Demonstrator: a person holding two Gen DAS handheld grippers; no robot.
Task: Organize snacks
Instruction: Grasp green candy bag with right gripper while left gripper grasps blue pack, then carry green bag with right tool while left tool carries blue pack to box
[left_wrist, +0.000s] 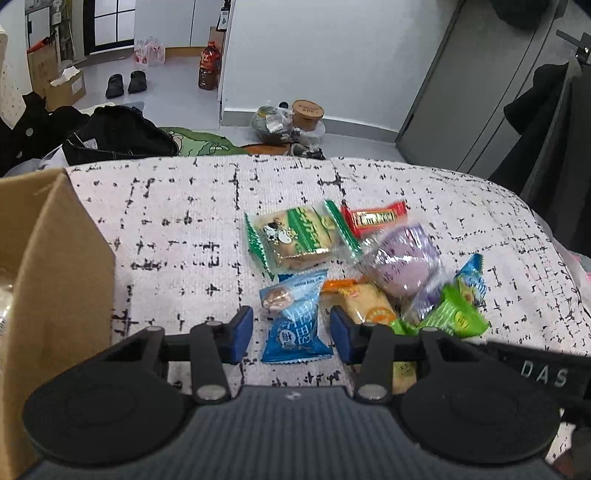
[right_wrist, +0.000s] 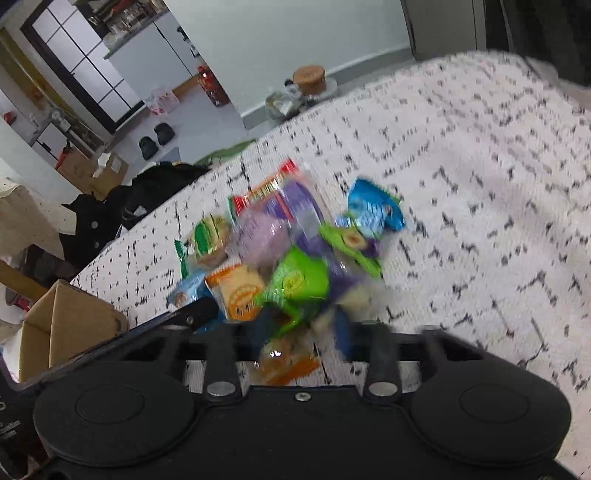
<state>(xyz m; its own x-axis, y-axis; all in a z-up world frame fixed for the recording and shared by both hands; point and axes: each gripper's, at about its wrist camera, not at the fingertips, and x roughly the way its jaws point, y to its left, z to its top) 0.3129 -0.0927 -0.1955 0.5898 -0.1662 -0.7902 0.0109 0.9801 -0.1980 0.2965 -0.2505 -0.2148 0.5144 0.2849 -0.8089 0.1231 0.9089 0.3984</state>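
Our left gripper (left_wrist: 291, 334) straddled the blue packet (left_wrist: 295, 325) unpinched, cardboard box (left_wrist: 55, 280) to its left. Only the blurred right view showed our right gripper (right_wrist: 303, 332) clenching the green packet (right_wrist: 299, 284).

I see black slippers (left_wrist: 125, 84) on the floor, a dark red bottle (left_wrist: 209, 66) by the wall, a black bag (left_wrist: 118, 134) behind the surface, dark coat (left_wrist: 535, 107) hanging right.
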